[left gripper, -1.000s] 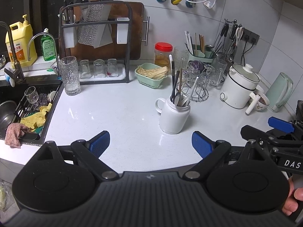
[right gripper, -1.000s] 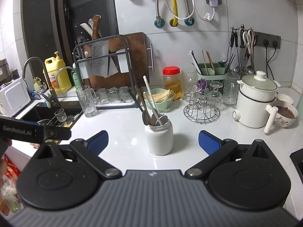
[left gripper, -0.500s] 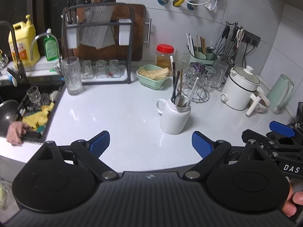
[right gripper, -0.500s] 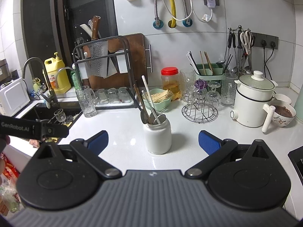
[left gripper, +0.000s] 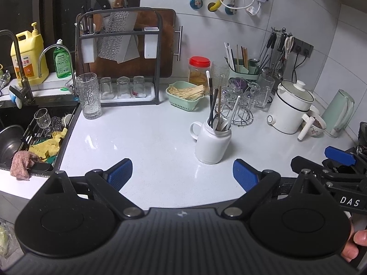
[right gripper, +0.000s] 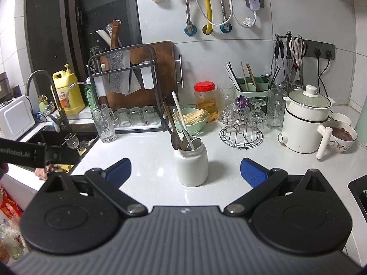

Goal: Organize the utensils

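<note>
A white ceramic mug [left gripper: 212,144] [right gripper: 191,166] stands on the white counter, stuffed with chopsticks and spoons [left gripper: 218,112] [right gripper: 183,133]. A green utensil caddy [left gripper: 244,72] [right gripper: 251,87] with more chopsticks sits at the back by the wall. My left gripper [left gripper: 182,175] hangs open over the counter's front edge, the mug just beyond it to the right. My right gripper [right gripper: 185,170] is open too, with the mug standing right ahead between its blue pads [right gripper: 252,171], not touched. Both hold nothing.
A sink [left gripper: 27,126] with cloths and glasses lies at the left. A knife and cutting-board rack [left gripper: 119,52], a tall glass [left gripper: 89,96], a green basket [left gripper: 185,94], a wire glass stand [right gripper: 240,126], a white pot [right gripper: 305,119] and a bowl [right gripper: 343,137] line the back.
Both grippers have drawn back and risen a little, so the mug sits slightly farther off. Both stay open.
</note>
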Tool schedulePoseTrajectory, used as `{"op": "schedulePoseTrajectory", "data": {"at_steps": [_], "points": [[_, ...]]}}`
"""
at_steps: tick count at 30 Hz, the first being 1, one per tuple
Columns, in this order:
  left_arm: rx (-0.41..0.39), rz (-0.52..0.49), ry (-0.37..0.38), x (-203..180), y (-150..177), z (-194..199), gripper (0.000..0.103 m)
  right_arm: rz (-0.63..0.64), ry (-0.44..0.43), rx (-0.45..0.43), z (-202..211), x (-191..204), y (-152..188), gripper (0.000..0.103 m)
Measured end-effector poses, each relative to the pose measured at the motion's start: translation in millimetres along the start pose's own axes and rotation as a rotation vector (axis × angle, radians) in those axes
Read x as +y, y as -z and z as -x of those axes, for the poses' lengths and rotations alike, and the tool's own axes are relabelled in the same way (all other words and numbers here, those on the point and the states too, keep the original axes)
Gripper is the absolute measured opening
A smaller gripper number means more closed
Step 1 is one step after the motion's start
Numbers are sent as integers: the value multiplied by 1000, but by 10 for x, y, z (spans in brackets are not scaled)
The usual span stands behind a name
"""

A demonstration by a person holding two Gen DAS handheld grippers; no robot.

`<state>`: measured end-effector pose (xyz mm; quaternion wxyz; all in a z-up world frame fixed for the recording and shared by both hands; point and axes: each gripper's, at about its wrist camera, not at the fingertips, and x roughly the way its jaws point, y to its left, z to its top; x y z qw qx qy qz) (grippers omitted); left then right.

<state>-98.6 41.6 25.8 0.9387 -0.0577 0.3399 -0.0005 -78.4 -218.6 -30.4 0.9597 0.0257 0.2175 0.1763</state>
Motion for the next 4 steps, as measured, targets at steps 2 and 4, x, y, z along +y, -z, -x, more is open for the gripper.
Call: {"op": "schedulePoseTrajectory", "data": {"at_steps": [2, 4], "points": [[4, 3, -1, 13, -2, 6, 96, -4, -1, 2, -3, -1, -9, 103], [9, 4, 0, 10, 11, 12, 96, 0, 3, 3, 1, -1, -8, 103]]}}
